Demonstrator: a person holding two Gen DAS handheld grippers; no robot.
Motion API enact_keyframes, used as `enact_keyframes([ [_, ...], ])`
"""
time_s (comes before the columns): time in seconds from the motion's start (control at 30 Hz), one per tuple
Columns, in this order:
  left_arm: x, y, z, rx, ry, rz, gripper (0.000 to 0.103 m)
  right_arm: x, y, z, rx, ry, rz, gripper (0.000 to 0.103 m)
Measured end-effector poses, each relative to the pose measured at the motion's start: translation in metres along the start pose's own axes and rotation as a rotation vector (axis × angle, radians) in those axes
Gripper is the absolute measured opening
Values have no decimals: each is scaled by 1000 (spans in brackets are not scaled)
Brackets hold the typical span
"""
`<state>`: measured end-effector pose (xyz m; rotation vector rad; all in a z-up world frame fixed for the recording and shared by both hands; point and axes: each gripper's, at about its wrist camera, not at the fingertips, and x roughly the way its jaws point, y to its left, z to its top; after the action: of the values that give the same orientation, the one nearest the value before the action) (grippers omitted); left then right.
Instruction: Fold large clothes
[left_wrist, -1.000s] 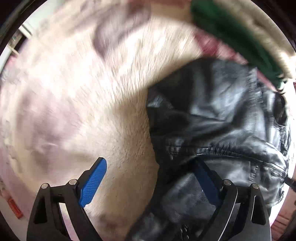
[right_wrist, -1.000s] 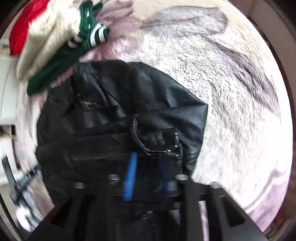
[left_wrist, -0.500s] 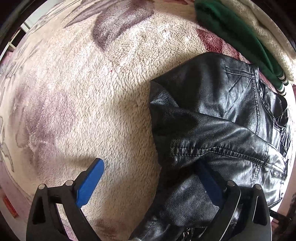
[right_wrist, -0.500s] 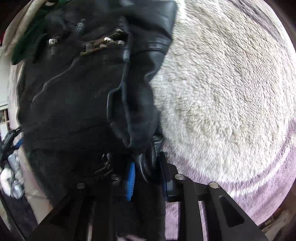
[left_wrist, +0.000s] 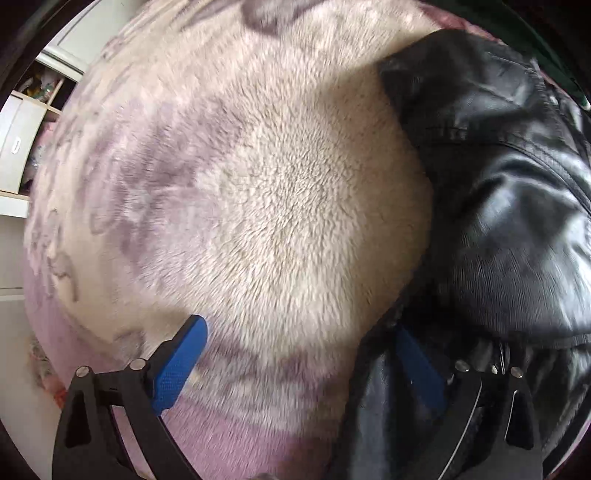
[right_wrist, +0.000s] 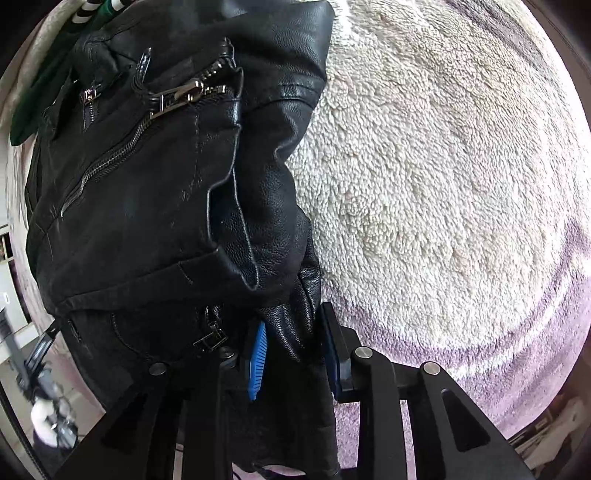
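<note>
A black leather jacket (right_wrist: 147, 192) with metal zips lies crumpled on a cream and purple fleece blanket (right_wrist: 443, 166). My right gripper (right_wrist: 291, 332) points steeply down at the jacket's near edge. A thick fold of leather sits pinched between its blue pads (right_wrist: 258, 350), and the jaws are opening slightly. In the left wrist view, the jacket (left_wrist: 509, 206) fills the right side. My left gripper (left_wrist: 299, 354) hangs open over the blanket. Its left pad (left_wrist: 181, 362) is over bare fleece, and the jacket's edge drapes against its right pad (left_wrist: 417, 369).
A green garment with white stripes (right_wrist: 33, 96) lies beyond the jacket at the far left. White shelves and drawers (left_wrist: 18, 147) stand past the blanket's left edge. Clutter on the floor shows at the lower right (right_wrist: 546, 432).
The right gripper came down onto the jacket and closed on a fold of its edge. The left gripper slid sideways over the blanket, so the jacket now sits further right in its view.
</note>
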<state>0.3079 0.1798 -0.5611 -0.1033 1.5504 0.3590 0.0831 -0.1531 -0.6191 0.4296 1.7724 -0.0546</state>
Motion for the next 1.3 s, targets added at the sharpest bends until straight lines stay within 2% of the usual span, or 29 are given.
enact_keyframes([
  [0.07,1,4,0,-21,20,-35,103,-1,-17,1,41,-17,-3,28],
  [0.2,-24,19,-17,-30,23,-45,103,-7,-6,1,35,28,-30,30],
  [0.27,-39,30,-40,-41,28,-69,103,-13,-5,-5,21,78,13,41],
  [0.33,-46,40,-71,-37,51,-88,103,-18,-10,-21,11,121,58,59],
  [0.4,-39,42,-99,-20,88,-71,103,-12,-18,-44,6,172,63,61],
  [0.47,-19,42,-131,7,134,-21,103,0,-25,-67,-11,220,46,61],
  [0.5,-11,43,-139,4,148,-10,103,7,-28,-77,-16,221,38,57],
  [0.53,-4,48,-147,-17,155,-25,103,9,-30,-84,-22,200,20,23],
  [0.57,0,53,-152,-50,149,-62,103,12,-33,-91,-24,182,8,14],
  [0.63,5,69,-159,-75,160,-90,103,10,-39,-94,29,141,-6,14],
  [0.7,3,71,-160,-56,157,-73,103,9,-47,-89,36,147,-18,13],
  [0.77,-8,63,-163,-37,148,-43,103,8,-39,-90,37,164,-37,14],
  [0.8,-16,54,-148,-32,134,-42,103,4,-32,-90,43,172,-37,15],
  [0.87,-29,49,-141,-17,108,-48,103,-8,-21,-87,27,175,-8,20],
  [0.93,-23,42,-155,23,133,-6,103,-11,-22,-97,-7,197,-31,25],
  [0.97,-15,40,-164,17,148,7,103,-7,-24,-100,-14,213,-53,25],
  [1.0,-14,41,-169,-31,149,-5,103,3,-29,-103,-18,246,-79,25],
  [1.03,-15,43,-170,-55,153,-3,103,11,-41,-119,-3,264,-83,31],
  [1.07,-19,41,-170,-59,153,11,103,19,-34,-129,20,272,-78,34],
  [1.17,-44,28,-170,-40,103,98,103,5,-32,-117,-2,278,-86,41],
  [1.23,-67,12,-172,-34,46,156,103,-20,-27,-92,-71,220,-125,68],
  [1.3,-88,-7,-166,-3,-18,228,103,-43,-13,-86,-158,144,-179,77],
])
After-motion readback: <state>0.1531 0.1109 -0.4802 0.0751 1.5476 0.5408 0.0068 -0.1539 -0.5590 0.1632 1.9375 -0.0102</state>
